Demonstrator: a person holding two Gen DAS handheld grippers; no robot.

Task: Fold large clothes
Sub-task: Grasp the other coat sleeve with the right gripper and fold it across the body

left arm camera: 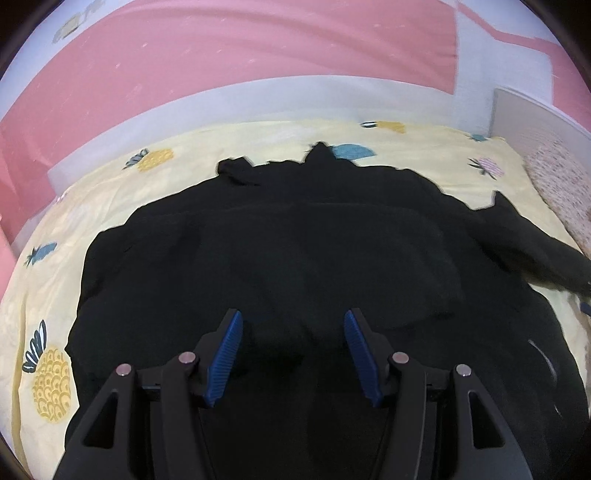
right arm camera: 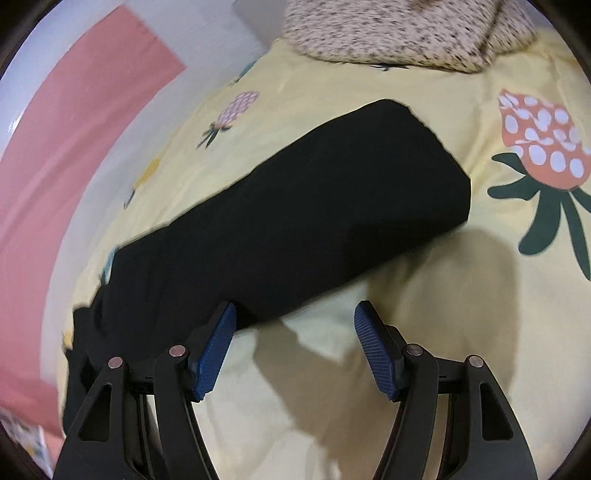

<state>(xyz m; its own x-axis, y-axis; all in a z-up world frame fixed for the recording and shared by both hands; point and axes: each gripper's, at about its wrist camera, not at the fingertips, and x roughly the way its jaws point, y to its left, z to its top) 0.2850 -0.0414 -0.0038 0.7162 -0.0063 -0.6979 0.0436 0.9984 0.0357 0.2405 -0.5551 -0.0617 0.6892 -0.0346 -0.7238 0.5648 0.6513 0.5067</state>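
Our fingers [left arm camera: 229,354] stand wide apart on both tools, and nothing sits between them: the left gripper [left arm camera: 293,352] hovers over the middle of the black garment [left arm camera: 295,258], and the right gripper [right arm camera: 295,347] hangs over the bare yellow bedsheet [right arm camera: 369,406] just beside the garment's sleeve [right arm camera: 295,206]. The garment lies spread across the sheet, its body filling most of the bed between the near edge and the far edge by the pink wall [left arm camera: 221,55]. The sleeve stretches out flat toward the corner where a speckled blanket [right arm camera: 388,33] is heaped, its cuff end well short of that heap. We judge the task to be at an early stage: the cloth looks laid out and roughly smoothed, though its far edge is rumpled into small peaks, and we see no clear fold in the body yet. Still to do, as we read it, are bringing the sleeves in across the body and then doubling the body over. The other sleeve we cannot make out clearly.
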